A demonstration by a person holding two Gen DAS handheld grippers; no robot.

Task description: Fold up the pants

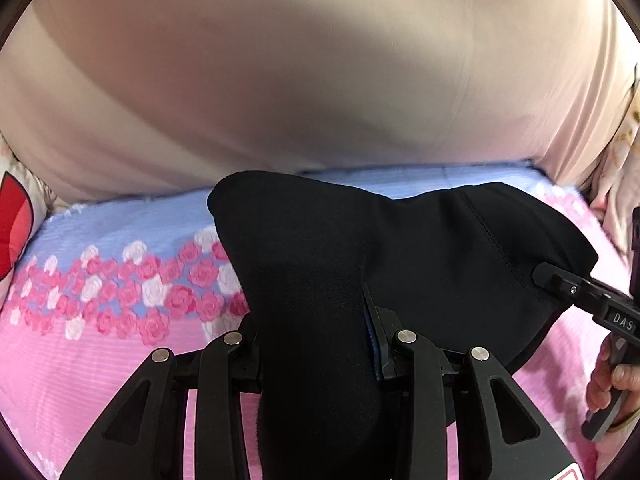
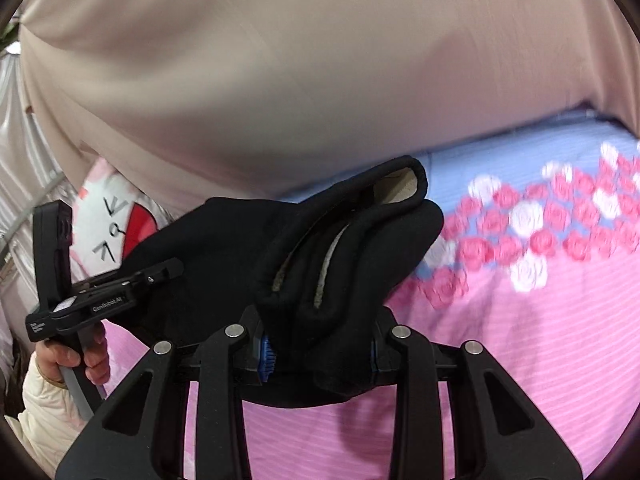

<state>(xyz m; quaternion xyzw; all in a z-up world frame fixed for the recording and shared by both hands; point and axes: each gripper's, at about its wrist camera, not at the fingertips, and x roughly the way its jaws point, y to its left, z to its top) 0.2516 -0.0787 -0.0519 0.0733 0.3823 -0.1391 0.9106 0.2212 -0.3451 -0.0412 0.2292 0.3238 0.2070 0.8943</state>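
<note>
A home bedroom: under and ahead of the left gripper (image 1: 320, 356) spreads a bed (image 1: 120, 360) with a pink striped, rose-printed cover. Beyond it hangs a beige curtain (image 1: 280, 80), and a cartoon-print pillow (image 2: 120, 216) lies at the bed's edge.

Your right gripper (image 2: 320, 350) clamps a bunched fold of the black fleece-lined pants (image 2: 344, 240) above the pink rose-print bedsheet (image 2: 520, 340). At left, your left hand (image 2: 76, 360) holds the left gripper (image 2: 176, 268), which bites the same fabric.
</note>
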